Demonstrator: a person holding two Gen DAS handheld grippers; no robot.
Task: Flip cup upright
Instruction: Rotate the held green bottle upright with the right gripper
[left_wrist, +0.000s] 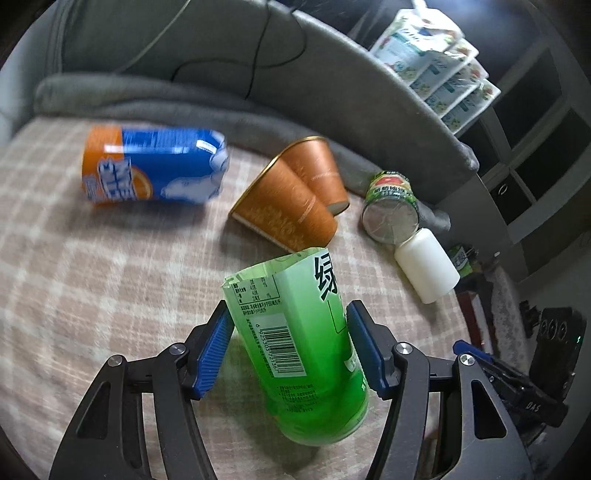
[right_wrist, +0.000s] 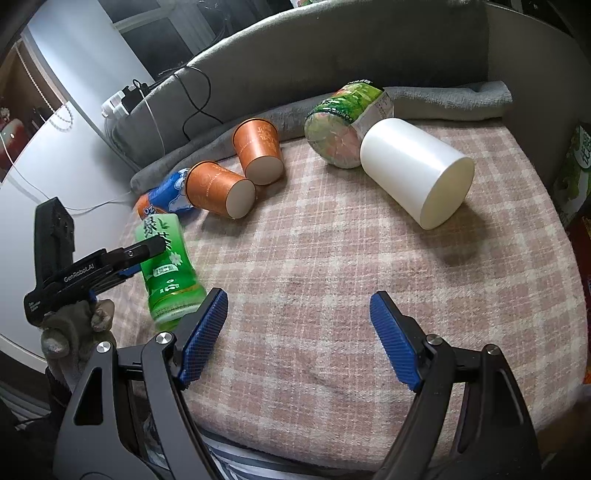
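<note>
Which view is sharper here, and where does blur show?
Left wrist view: motion-smeared; the orange-blue cup and both brown cups are soft, while the green cup between the left tool's pads stays readable. Right wrist view: crisp, with the white cup casting a soft shadow.

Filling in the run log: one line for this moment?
left gripper: around tilted green cup, contact unclear | right gripper: open, empty | white cup: on side

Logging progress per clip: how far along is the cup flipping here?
Nothing stands upright yet. In hand: the left gripper has its jaws around the green cup, tilted over the checked cloth. Left: two orange cups, the blue-orange cup and the white cup lie on their sides. The right gripper is open, holding nothing.
</note>
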